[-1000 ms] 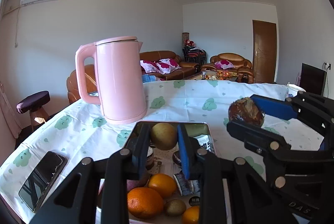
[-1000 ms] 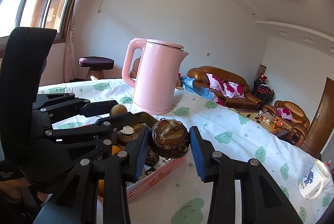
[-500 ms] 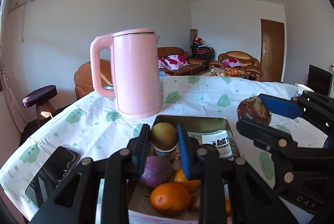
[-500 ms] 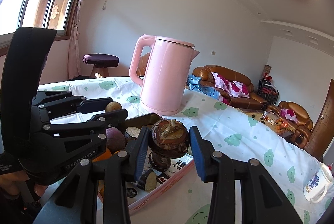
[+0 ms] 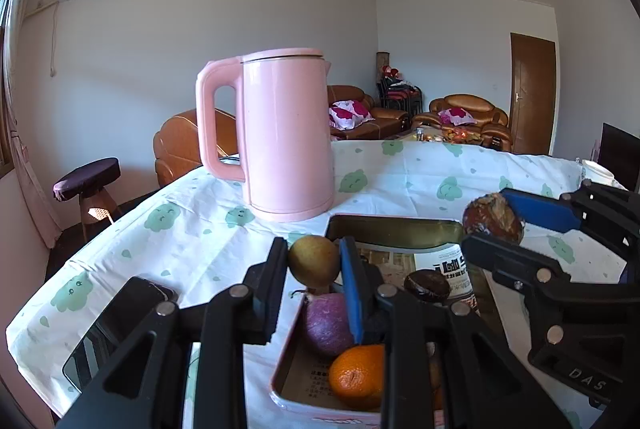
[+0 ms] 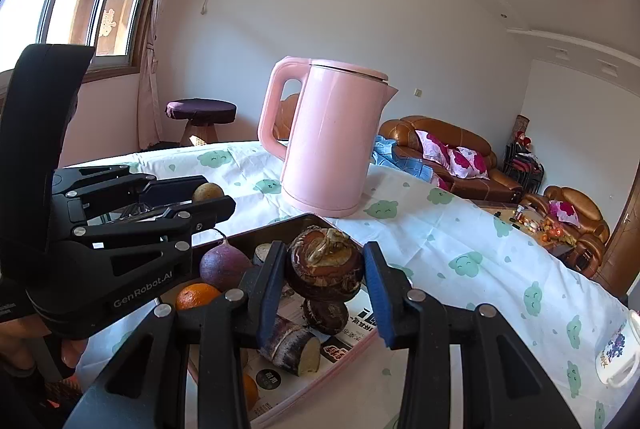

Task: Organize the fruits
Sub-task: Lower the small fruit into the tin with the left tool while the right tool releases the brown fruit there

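Left gripper is clamped tight on a small round yellow-brown fruit, carried clear above the near-left edge of the tray. Right gripper, its jaws only partly closed, grips a squat dark brown scaly corm over the tray's middle; both loads are airborne, touching nothing below.

Largest item: tall pink plastic electric kettle, upright on the counter just beyond the tray's far rim. Shallow rectangular pink-edged tray lies directly beneath and ahead of both grippers, long axis running away from the left camera. Black mobile phone lies flat, left of the tray.

Tray contents: purple round fruit, orange mandarin, dark brown corm, cut brown stalk piece.

Judgement: each release is a downward move, onto the tray. The right gripper is the more central; its corm hangs directly over another, so some sideways offset looks advisable.
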Motion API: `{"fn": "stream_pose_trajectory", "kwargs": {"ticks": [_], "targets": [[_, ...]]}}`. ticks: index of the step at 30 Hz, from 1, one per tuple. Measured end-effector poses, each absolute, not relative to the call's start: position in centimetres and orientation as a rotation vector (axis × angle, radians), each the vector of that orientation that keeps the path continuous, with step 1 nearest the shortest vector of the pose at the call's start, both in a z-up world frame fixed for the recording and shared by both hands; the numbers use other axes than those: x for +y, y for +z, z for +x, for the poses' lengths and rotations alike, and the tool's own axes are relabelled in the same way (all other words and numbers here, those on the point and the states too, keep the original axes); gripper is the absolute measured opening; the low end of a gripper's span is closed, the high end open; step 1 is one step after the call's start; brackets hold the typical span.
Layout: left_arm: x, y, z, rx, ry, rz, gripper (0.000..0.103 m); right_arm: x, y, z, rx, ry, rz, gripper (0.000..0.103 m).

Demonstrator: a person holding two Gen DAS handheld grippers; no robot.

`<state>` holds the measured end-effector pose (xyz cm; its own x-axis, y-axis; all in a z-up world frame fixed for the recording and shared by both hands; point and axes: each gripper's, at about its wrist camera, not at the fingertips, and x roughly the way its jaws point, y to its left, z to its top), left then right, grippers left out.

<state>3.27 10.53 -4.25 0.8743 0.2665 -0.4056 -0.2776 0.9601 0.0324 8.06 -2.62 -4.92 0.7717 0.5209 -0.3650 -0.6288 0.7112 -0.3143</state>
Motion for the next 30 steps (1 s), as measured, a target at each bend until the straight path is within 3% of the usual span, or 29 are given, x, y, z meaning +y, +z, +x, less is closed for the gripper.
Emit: {"fn": "stream_pose_trajectory", "kwargs": {"ticks": [30], "targets": [[10.9, -6.8, 4.2, 0.537, 0.224, 0.014, 0.029, -0.3, -8.5, 10.3, 0.449, 0.693, -0.472, 0.041]]}}
